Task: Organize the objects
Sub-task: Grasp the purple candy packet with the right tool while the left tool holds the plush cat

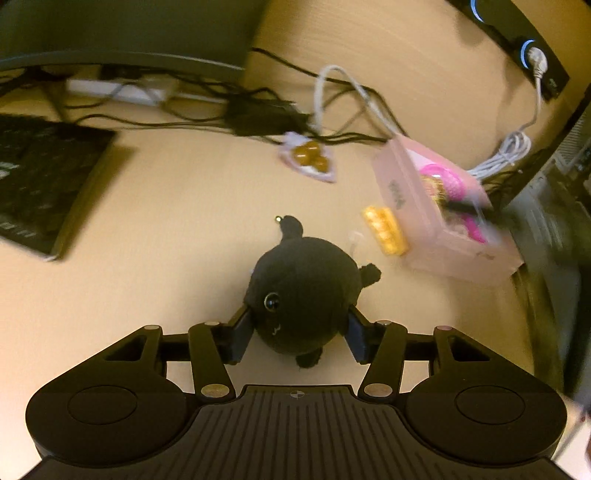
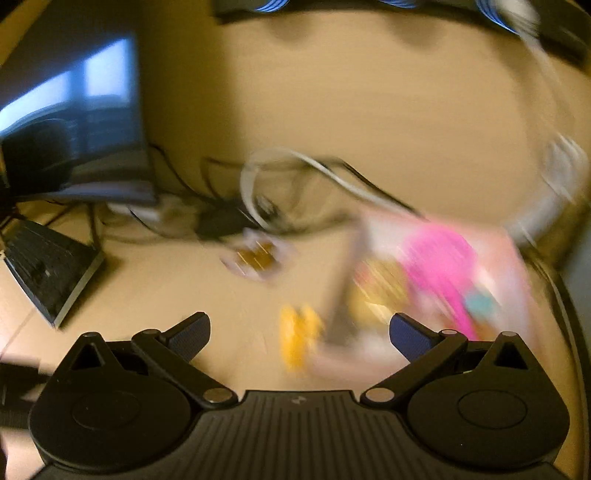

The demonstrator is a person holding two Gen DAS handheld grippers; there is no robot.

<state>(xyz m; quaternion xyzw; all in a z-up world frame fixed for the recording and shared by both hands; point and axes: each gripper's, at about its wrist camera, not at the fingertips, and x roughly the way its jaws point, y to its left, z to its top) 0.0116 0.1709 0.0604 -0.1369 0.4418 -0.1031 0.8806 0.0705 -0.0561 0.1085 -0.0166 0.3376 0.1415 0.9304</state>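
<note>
My left gripper (image 1: 299, 328) is shut on a black round plush toy (image 1: 303, 291) and holds it over the beige desk. A pink translucent box (image 1: 436, 214) with pink and yellow items inside lies to the right. A yellow block piece (image 1: 386, 229) lies beside its near wall. A small clear packet of brown pieces (image 1: 308, 157) lies farther back. The right wrist view is heavily blurred. My right gripper (image 2: 299, 332) is open and empty above the yellow piece (image 2: 299, 334), next to the pink box (image 2: 443, 266). The packet (image 2: 256, 256) also shows there.
A black keyboard (image 1: 40, 184) lies at the left, under a monitor (image 1: 110, 33). A tangle of black cables and a power brick (image 1: 258, 114) runs along the back. A white cable (image 1: 513, 147) coils at the right, by the desk's edge.
</note>
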